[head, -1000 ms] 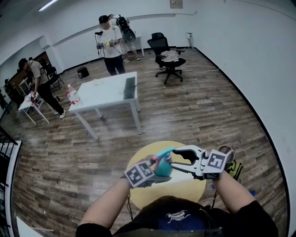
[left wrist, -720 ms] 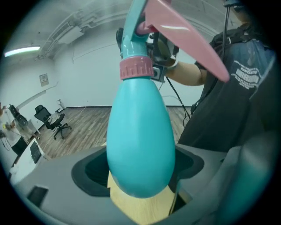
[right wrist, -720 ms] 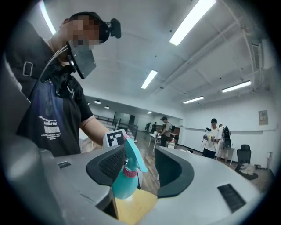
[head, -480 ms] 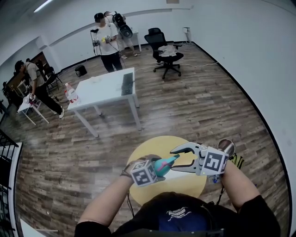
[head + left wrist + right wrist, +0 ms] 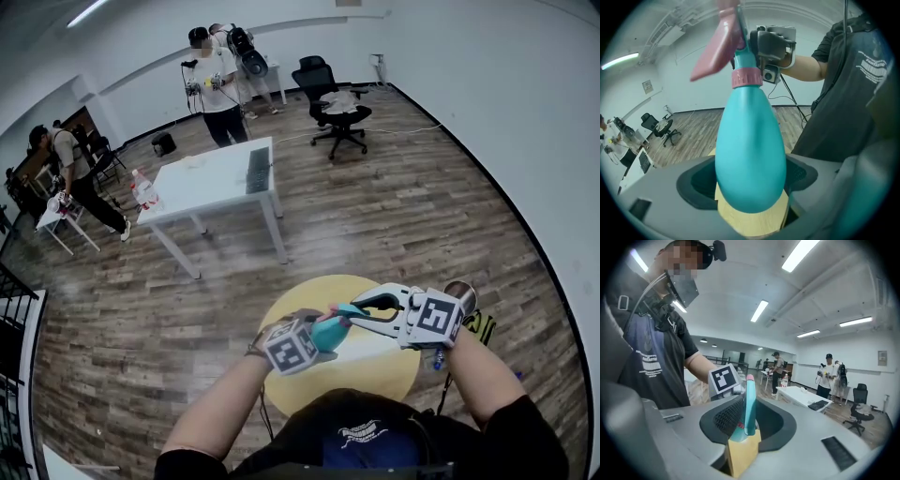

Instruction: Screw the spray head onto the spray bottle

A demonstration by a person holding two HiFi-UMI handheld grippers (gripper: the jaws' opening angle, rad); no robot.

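Observation:
A teal spray bottle [image 5: 328, 334] is held over the round yellow table [image 5: 384, 370], and my left gripper [image 5: 314, 339] is shut on its body [image 5: 750, 150]. The spray head sits on the neck with a pink collar [image 5: 746, 77] and a pink trigger [image 5: 717, 51]. My right gripper [image 5: 361, 314] comes in from the right. Its jaws have just been closing and now sit on the teal spray head [image 5: 749, 404], which fills the gap between the pads. The left gripper's marker cube [image 5: 724, 378] shows just behind the head.
A white table [image 5: 216, 183] with a keyboard stands on the wooden floor further out. A black office chair [image 5: 333, 108] is at the back. Two persons [image 5: 216, 80] stand near the far wall, another [image 5: 70, 164] at the left.
The right gripper's jaws, wide apart before, have narrowed onto the spray head. The left gripper with the bottle has sunk a little and tilted.

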